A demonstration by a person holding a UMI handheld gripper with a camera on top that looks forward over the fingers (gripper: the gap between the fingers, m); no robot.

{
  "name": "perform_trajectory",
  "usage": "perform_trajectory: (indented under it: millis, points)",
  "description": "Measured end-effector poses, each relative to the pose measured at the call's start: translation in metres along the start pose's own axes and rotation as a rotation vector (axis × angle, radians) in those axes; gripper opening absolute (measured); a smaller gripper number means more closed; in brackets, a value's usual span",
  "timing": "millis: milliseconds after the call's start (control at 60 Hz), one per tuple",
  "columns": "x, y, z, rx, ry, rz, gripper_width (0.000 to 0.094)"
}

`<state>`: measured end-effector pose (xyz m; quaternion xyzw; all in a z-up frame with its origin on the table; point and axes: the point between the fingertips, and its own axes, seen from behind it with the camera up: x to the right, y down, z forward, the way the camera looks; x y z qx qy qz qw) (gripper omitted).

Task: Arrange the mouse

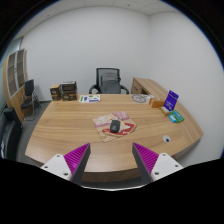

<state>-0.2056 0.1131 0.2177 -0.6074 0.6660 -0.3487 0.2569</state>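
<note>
Hand-held gripper [110, 160]: fingers spread wide, holding nothing.
Mouse [115, 127]: on papers [106, 122] mid-counter [70, 135], well beyond the fingers.
Surroundings: office chair [108, 80] behind; purple box [172, 99] on the right.

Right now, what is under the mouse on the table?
The mouse sits on a pinkish mat lying on the wooden table. The part of the mat right beneath the mouse is covered. The hand-held gripper is open, well short of it.
</note>
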Motion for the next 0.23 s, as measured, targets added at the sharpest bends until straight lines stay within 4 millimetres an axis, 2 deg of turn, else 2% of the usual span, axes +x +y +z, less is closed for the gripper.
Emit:
perform_trajectory:
  millis: [133, 233]
  points:
    - [0.015, 0.003, -0.008, 0.021, 0.03, -0.035, 0.0871]
    - [0.007, 0.006, -0.019, 0.011, -0.012, -0.019, 0.0869]
